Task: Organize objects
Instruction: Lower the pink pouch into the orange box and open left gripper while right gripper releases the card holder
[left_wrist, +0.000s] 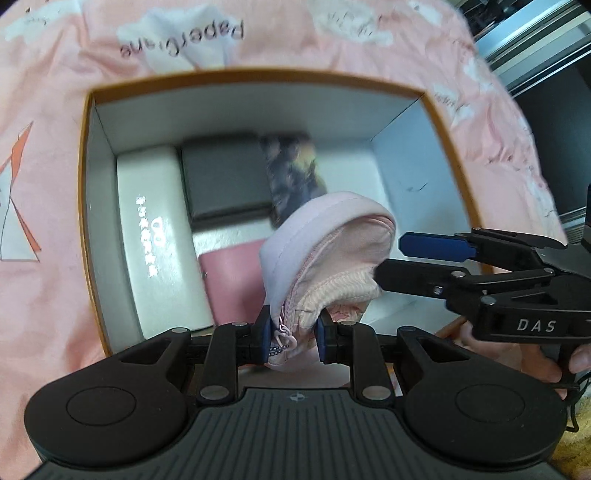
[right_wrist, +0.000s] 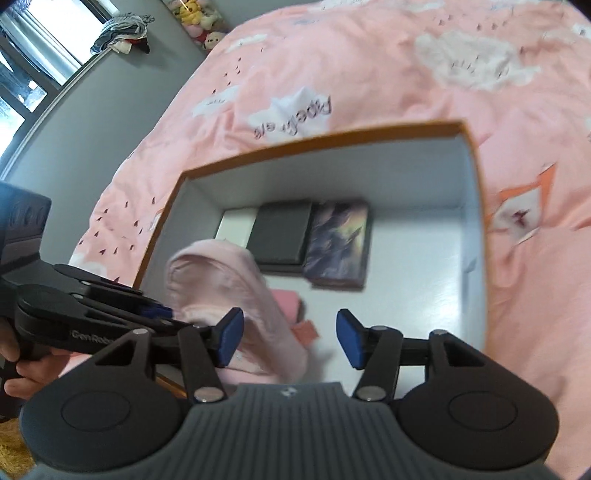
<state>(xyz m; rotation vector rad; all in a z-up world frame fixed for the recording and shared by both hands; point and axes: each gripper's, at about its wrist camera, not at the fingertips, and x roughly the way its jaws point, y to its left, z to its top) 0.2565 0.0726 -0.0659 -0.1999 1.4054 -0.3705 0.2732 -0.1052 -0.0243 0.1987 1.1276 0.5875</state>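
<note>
1. The left tool (left_wrist: 293, 334) is clamped on a pink pouch (left_wrist: 325, 254), held above the open box (left_wrist: 269, 79).
2. The right tool (right_wrist: 290, 341) is spread wide and grips nothing.
3. The box sits on the bed (right_wrist: 369, 55).

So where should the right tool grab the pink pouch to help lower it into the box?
Take the pink pouch at its free rounded top, coming from its right side. The left tool already pinches the zipper end, and the open right tool sits beside the bulging top.
</note>
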